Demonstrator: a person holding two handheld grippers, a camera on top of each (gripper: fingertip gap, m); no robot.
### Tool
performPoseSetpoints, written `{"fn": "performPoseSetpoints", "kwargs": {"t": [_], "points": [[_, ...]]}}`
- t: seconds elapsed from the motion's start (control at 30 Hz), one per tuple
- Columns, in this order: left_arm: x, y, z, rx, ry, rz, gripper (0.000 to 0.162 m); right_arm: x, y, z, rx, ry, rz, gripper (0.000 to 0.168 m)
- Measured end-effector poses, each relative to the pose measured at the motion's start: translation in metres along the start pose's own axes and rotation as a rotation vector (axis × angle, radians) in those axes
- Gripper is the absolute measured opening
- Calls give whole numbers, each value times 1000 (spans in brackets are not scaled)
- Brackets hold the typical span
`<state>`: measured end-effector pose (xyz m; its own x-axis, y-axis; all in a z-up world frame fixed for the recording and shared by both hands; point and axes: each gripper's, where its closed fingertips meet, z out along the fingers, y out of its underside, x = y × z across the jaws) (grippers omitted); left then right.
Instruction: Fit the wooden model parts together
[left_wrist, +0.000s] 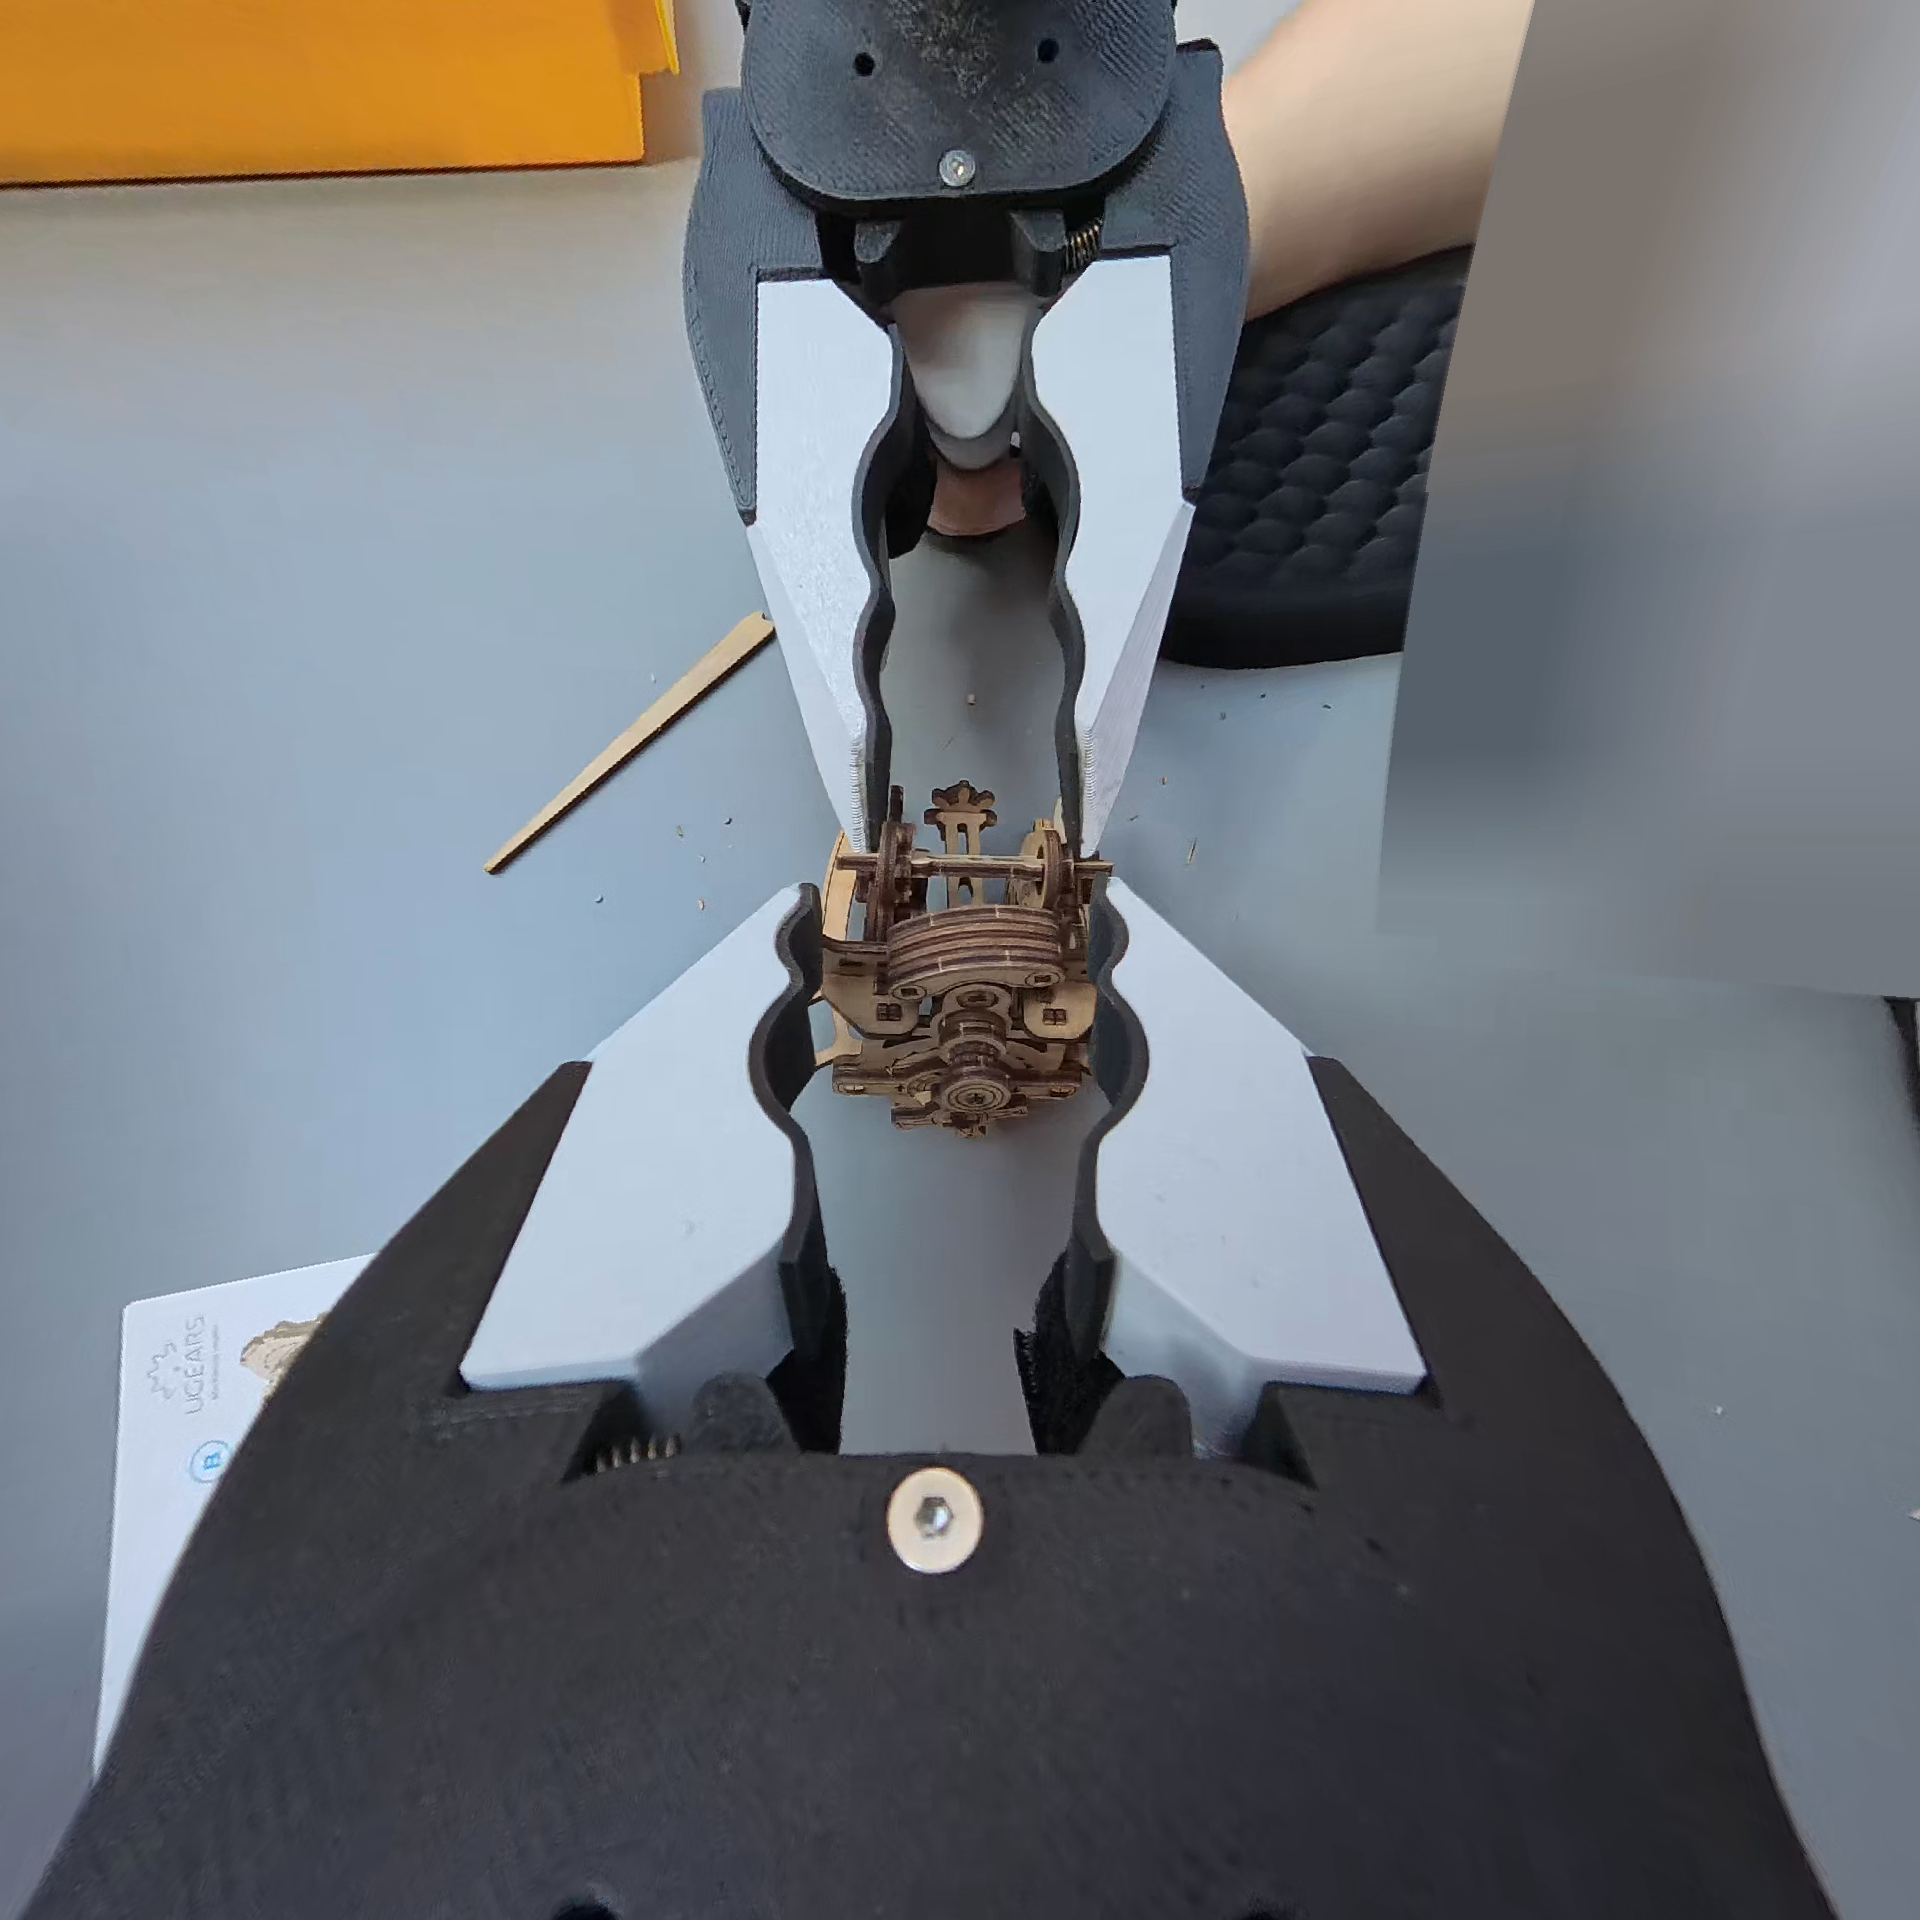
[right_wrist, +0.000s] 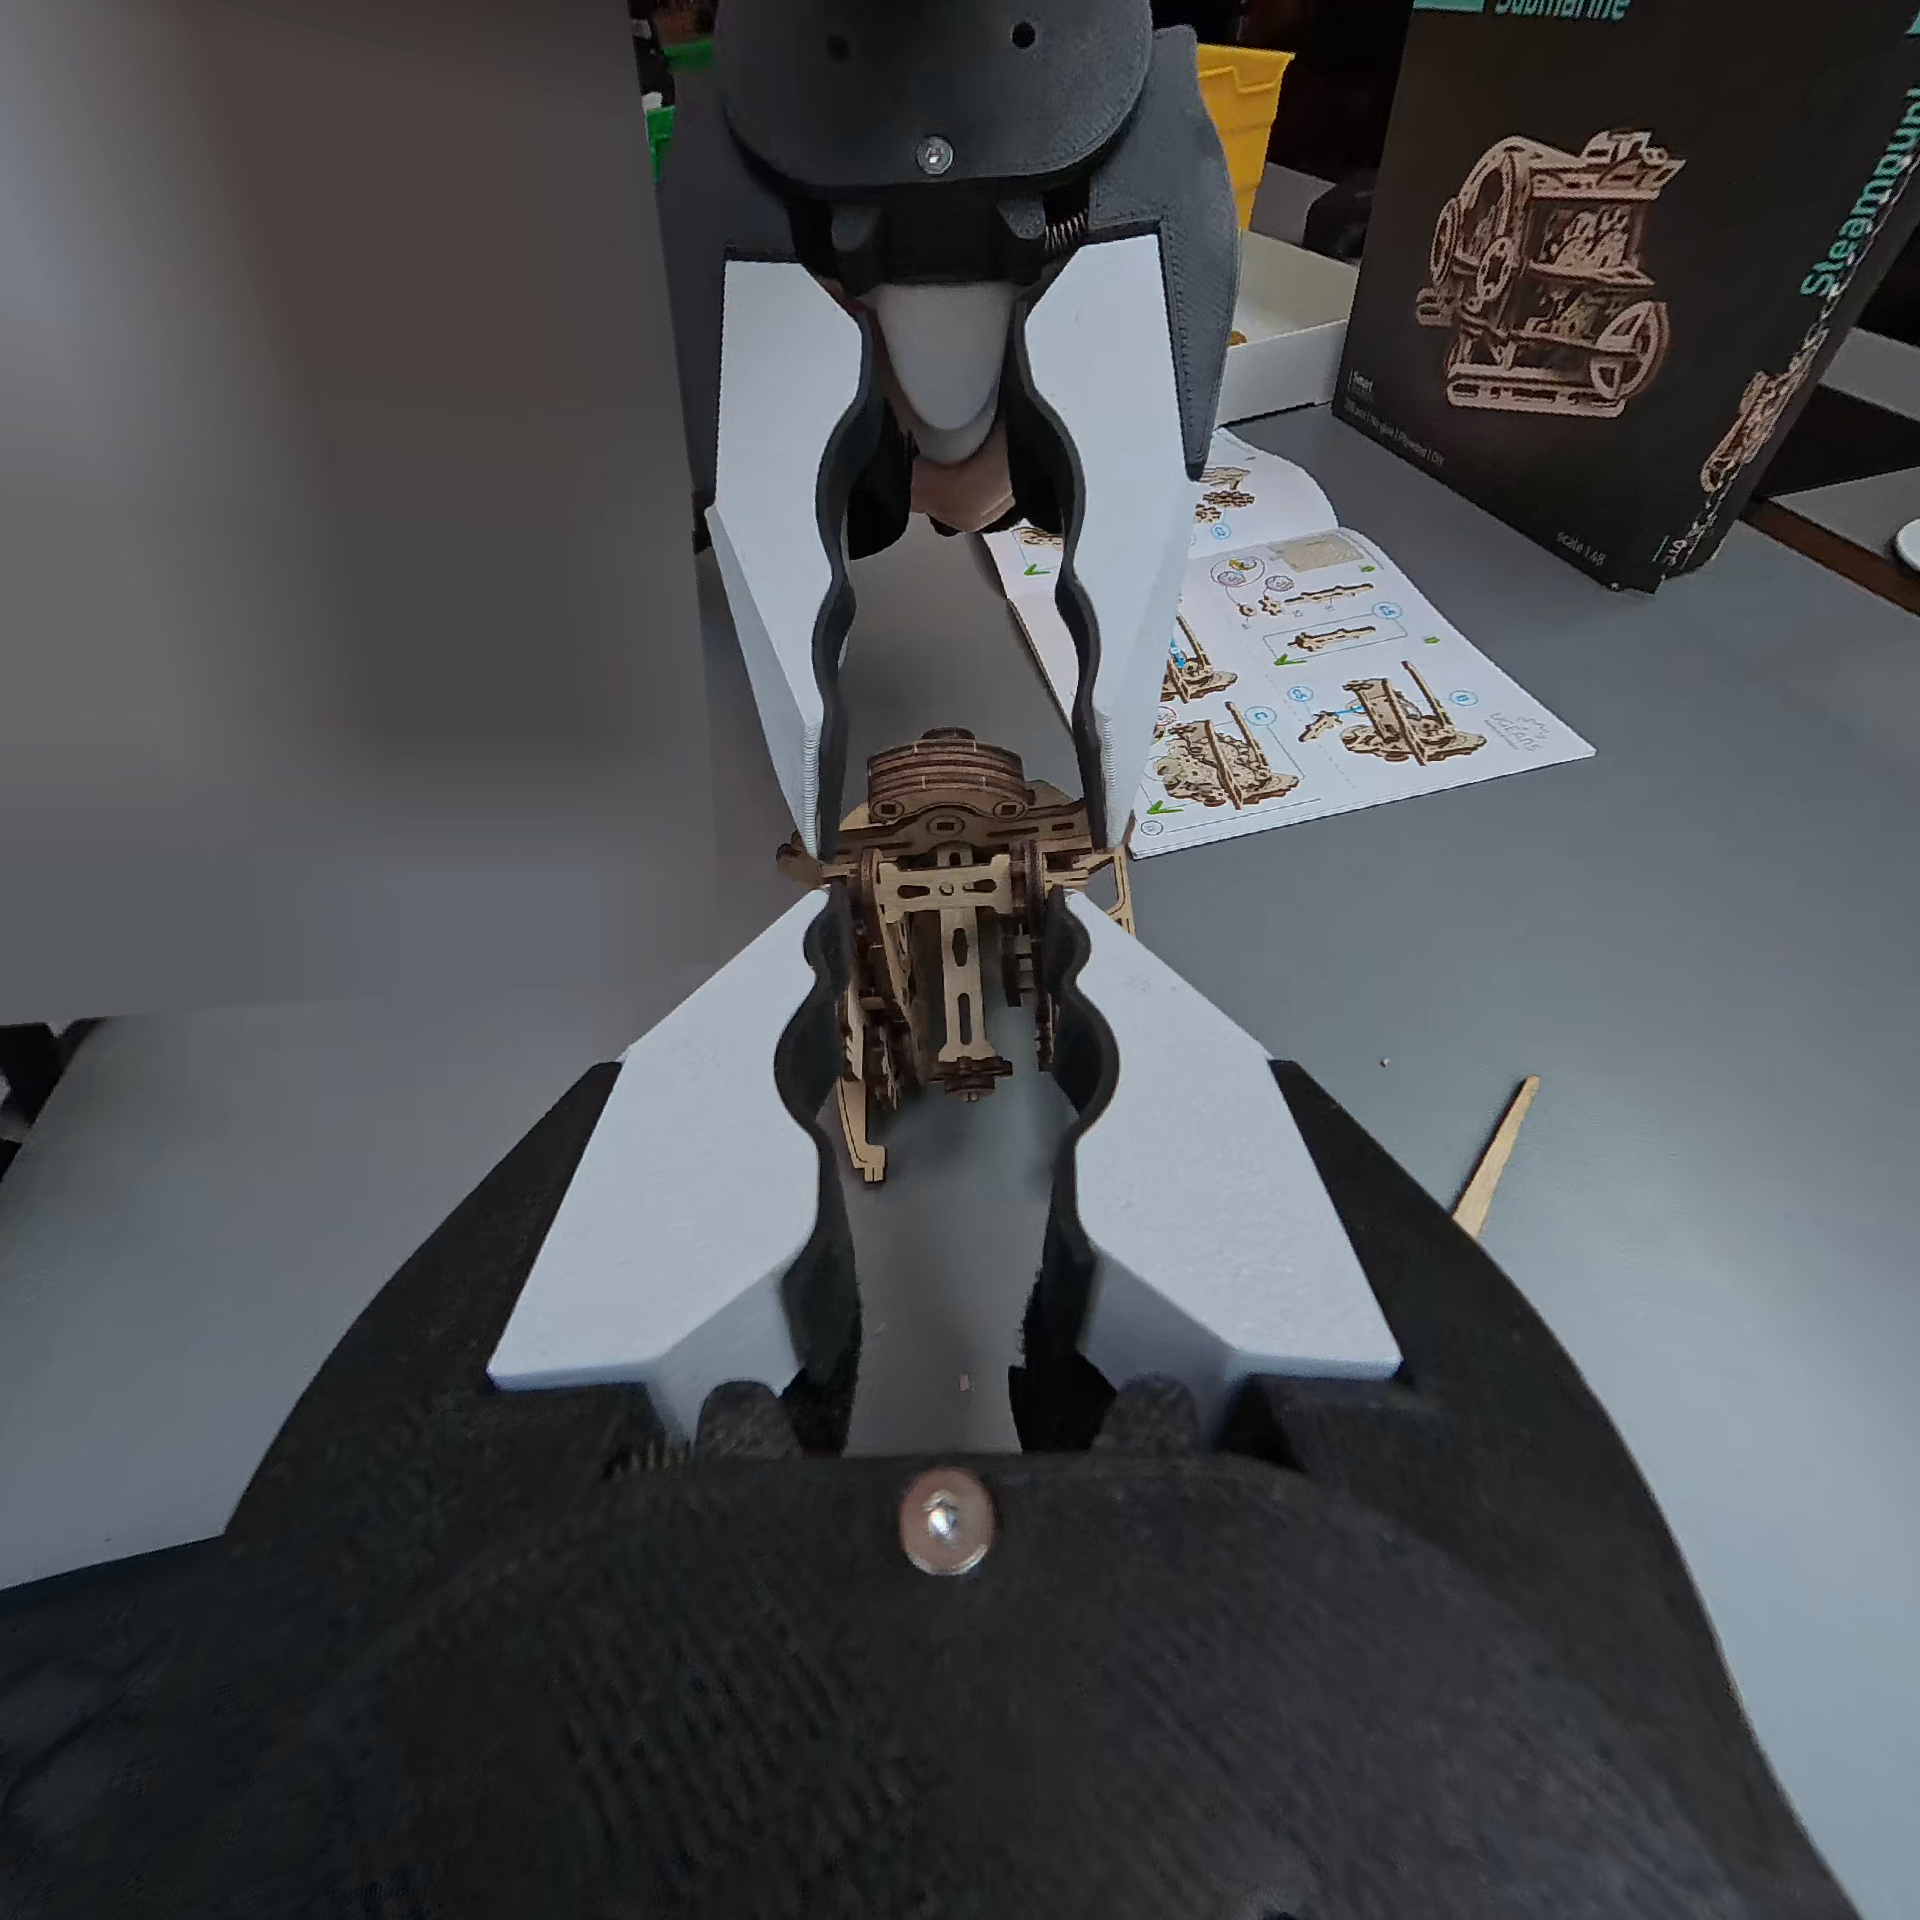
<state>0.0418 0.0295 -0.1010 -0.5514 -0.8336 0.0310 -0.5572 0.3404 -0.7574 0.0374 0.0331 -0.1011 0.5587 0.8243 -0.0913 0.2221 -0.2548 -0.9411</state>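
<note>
Right wrist view: grey tabletop (right_wrist: 1558, 1039).

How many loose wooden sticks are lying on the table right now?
1. A thin wooden stick lies flat on the grey table, beside the wooden model and touching neither hand-held gripper. Others may be hidden behind them.

You have print on a white booklet (left_wrist: 197, 1444) at lower left in the left wrist view; on the open instruction sheet (right_wrist: 1351, 675), circled marks beside its drawings; on the dark box (right_wrist: 1621, 312), pale and teal lettering around a model picture.
</note>
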Motion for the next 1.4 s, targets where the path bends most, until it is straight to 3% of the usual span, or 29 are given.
{"fn": "performPoseSetpoints", "kwargs": {"t": [0.4, 1.1, 1.17, 1.4], "points": [[2, 4, 5, -81, -116, 168, 37, 0, -4, -2, 16, 30, -40, 35], [-1, 10, 3, -101, -69, 45, 36, 4, 1, -2, 11, -2, 26, 44], [-4, 10, -1, -118, -91, 36, 49, 6, -2, -4, 20, 25, 5, 41], [-11, 10, -14, -66, -44, -67, 56, -3, -12, -10, 25, 50, -19, 13]]}}
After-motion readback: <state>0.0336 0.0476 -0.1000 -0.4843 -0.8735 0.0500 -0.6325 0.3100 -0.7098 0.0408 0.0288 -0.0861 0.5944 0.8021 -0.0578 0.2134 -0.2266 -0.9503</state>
